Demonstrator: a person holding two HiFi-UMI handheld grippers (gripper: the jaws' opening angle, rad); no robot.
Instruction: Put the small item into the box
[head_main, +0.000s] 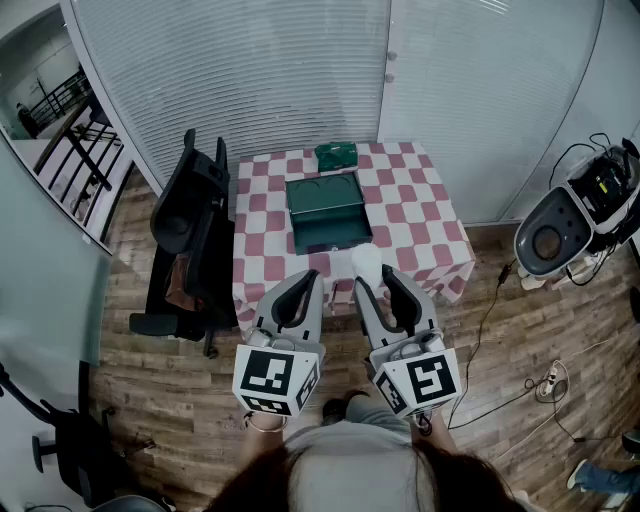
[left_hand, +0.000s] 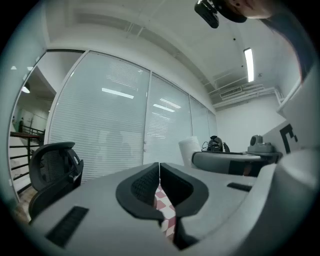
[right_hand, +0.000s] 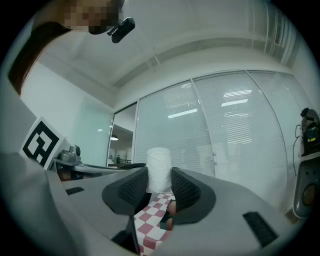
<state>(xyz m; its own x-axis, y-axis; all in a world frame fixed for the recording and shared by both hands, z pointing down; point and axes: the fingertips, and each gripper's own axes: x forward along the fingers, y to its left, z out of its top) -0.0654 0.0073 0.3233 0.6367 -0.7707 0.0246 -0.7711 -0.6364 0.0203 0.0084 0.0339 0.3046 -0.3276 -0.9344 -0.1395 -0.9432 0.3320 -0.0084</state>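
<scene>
A white roll (head_main: 366, 262) stands upright between the pads of my right gripper (head_main: 374, 278), just above the near edge of the checked table (head_main: 420, 215). In the right gripper view the roll (right_hand: 159, 170) fills the gap, and both pads of that gripper (right_hand: 159, 186) touch its sides. An open green box (head_main: 328, 212) lies on the table beyond it, empty inside. My left gripper (head_main: 311, 278) hovers beside the right one, shut with nothing in it; its jaws (left_hand: 159, 176) meet in its own view. From there the roll (left_hand: 190, 150) shows to the right.
A small green container (head_main: 336, 155) sits at the table's far edge, behind the box. A black office chair (head_main: 190, 215) stands against the table's left side. A white machine (head_main: 560, 235) and cables (head_main: 500, 300) lie on the wood floor to the right. Glass walls with blinds close off the back.
</scene>
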